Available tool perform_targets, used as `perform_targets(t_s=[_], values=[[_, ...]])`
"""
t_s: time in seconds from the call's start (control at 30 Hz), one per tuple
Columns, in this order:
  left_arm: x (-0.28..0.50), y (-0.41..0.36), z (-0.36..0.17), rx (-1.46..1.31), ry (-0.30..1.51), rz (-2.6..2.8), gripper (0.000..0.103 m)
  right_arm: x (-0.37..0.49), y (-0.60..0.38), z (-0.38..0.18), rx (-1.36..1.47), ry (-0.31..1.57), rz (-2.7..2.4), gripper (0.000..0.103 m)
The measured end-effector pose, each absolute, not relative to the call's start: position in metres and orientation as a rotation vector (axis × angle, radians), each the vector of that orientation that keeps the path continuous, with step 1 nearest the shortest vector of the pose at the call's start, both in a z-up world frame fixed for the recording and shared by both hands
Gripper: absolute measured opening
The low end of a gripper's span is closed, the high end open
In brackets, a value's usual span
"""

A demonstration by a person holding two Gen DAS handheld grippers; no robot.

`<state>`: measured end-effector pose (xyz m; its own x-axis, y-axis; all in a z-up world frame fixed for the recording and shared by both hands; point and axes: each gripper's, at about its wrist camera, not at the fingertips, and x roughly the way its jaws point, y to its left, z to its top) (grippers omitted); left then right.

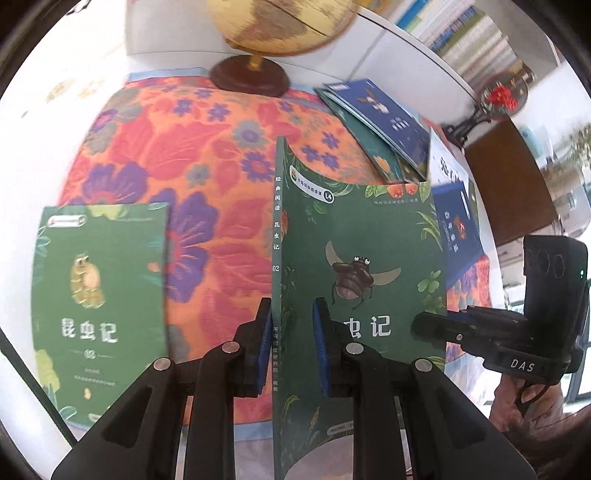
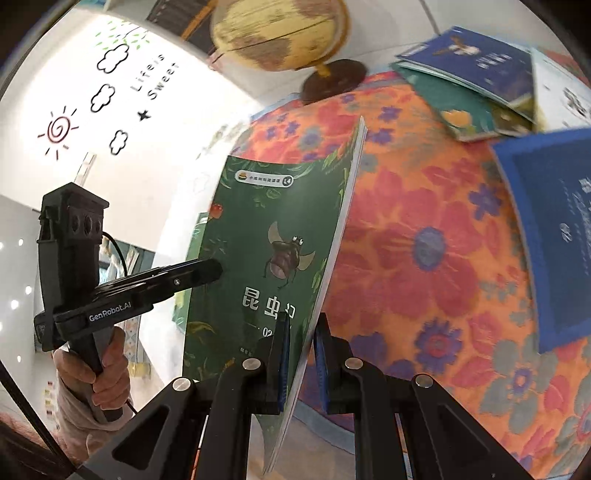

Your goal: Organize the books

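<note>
The green beetle book [image 1: 354, 266] is held up off the table [image 1: 207, 155] by both hand-held grippers at once. Its lower end runs out of both pictures, and the title on the cover is partly hidden behind the blue pads [image 1: 321, 343]. In the left wrist view the book's long axis runs up the picture, spine edge on the left and facing the camera, cover turned to the right and bowed. In the right wrist view the same book [image 2: 273, 240] leans to the right, page edges toward the camera.

The left hand-held gripper [image 1: 291, 347] is clenched on the spine side of the book, 1 pad on each face. The right hand-held gripper [image 2: 301, 354] is clamped on the page-edge side, likewise grasping the book. Each one shows in the other's picture – the right one [image 1: 428, 325] reaches in from the right, the left one [image 2: 214, 273] from the left, with a hand [image 2: 99, 373] wrapped around its handle and a light sleeve below it.

A 2nd green book [image 1: 99, 306] lies flat on the flowered cloth at the left, blurred. At the far right, a dark blue book [image 1: 384, 118] lies on top of a teal one [image 1: 373, 147], and another blue book [image 2: 550, 236] is cut off by the edge. A globe [image 1: 273, 22] stands at the back, its top cropped.
</note>
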<state>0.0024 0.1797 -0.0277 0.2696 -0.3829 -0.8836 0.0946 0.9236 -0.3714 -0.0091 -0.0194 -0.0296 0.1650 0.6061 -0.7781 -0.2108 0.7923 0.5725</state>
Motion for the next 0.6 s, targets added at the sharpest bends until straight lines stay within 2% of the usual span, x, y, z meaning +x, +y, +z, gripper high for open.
perform_targets(t_s=[0.6], values=[[-0.007,0.274,-0.025,-0.319,1.220,-0.164,0.017,0.021,0.087,-0.037,0.327,1.308,0.721,0.012]])
